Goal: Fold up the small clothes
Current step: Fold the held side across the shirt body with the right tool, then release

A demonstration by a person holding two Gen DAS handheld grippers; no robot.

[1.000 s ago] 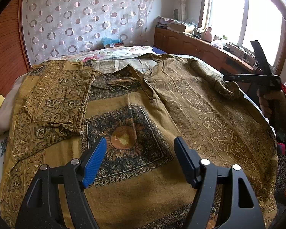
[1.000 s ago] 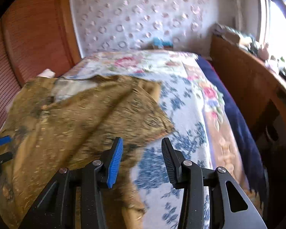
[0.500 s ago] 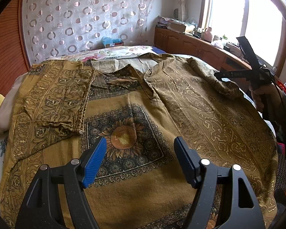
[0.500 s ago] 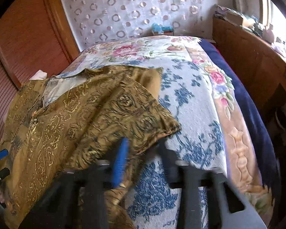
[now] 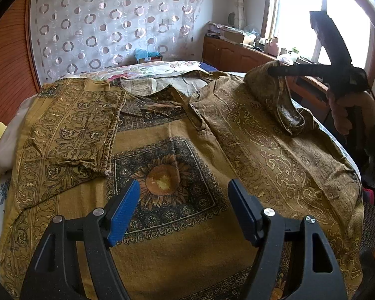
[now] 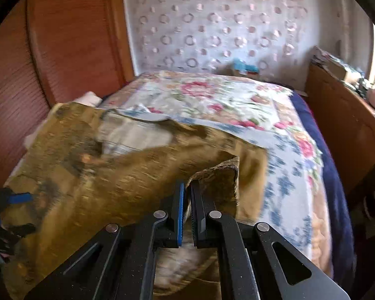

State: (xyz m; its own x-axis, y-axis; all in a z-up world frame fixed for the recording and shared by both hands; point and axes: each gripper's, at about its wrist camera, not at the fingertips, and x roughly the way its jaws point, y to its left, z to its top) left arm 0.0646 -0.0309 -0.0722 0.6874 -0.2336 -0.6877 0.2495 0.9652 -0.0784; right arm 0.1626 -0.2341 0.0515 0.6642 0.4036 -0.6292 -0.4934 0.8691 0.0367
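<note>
Jaws first: right gripper (image 6: 186, 197) is pinched tight on the shirt's right sleeve (image 5: 285, 105), with the cuff end sticking up past the fingertips and lifted off the bed. Left gripper (image 5: 183, 210) has its jaws wide apart with nothing between them, hovering over the sunflower print (image 5: 162, 178) in the middle of the mustard shirt (image 5: 187, 237). That shirt lies spread face up on the bed, other sleeve (image 5: 70, 135) already folded in across the chest. Beyond it there's the floral bedspread (image 6: 212, 95), then a circle-pattern curtain (image 5: 112, 20) and a wooden cabinet (image 5: 232, 55) under the window.
</note>
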